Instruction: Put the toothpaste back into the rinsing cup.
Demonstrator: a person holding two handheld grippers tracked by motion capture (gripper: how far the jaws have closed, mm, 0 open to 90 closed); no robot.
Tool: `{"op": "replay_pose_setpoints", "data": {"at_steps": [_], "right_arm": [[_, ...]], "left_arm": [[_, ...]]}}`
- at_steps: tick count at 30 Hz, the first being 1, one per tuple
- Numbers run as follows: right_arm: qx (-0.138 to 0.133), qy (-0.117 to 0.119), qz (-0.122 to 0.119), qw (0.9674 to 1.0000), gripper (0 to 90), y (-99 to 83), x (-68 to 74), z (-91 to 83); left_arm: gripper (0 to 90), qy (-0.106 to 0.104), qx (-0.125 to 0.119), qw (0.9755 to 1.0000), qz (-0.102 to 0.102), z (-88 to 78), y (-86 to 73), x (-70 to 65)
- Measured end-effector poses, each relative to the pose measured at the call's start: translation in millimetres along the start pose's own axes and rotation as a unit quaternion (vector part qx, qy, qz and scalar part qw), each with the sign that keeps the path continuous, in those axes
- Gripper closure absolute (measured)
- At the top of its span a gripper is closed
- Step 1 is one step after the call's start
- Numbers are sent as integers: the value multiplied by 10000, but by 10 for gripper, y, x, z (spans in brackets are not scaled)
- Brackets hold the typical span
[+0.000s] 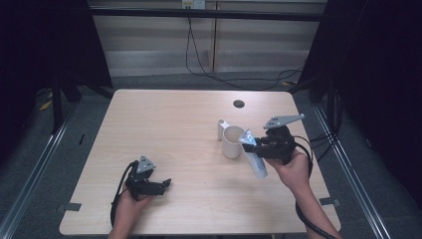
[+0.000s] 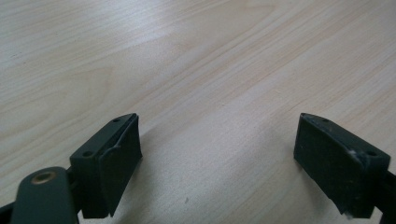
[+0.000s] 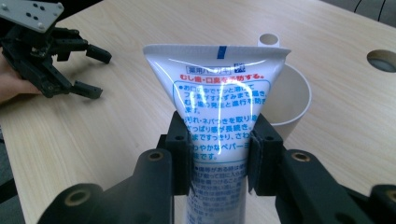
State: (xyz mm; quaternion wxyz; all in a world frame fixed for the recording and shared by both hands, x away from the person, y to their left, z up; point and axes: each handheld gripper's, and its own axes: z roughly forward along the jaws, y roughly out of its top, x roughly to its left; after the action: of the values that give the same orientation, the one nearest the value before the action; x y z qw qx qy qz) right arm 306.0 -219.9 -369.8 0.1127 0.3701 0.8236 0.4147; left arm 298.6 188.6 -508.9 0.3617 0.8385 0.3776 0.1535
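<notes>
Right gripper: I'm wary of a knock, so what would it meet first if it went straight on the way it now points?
Probably the white cup. The right gripper is shut on the tube, whose flat end leads and sits just short of the cup's rim; depth is hard to judge.

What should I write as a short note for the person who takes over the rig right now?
Right gripper: shut on the toothpaste tube, lifted off the table, crimped end toward the cup.
Left gripper: open, holding nothing, low over the table near the front edge.
Cup: upright, with a small white holder just behind it.
Done: tube picked up.
Left: probably put the tube into the cup, then release.
</notes>
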Motion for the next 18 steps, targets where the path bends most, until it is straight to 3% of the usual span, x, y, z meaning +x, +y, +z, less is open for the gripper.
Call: {"op": "replay_pose_setpoints", "data": {"at_steps": [6, 18], "right_arm": [[-139, 16, 55, 9999, 674, 21, -5, -30], [-672, 1, 275, 9974, 674, 100, -49, -143]], "left_arm": [[146, -1, -5, 10000, -8, 1, 0, -1], [146, -2, -9, 10000, -13, 1, 0, -2]]}}
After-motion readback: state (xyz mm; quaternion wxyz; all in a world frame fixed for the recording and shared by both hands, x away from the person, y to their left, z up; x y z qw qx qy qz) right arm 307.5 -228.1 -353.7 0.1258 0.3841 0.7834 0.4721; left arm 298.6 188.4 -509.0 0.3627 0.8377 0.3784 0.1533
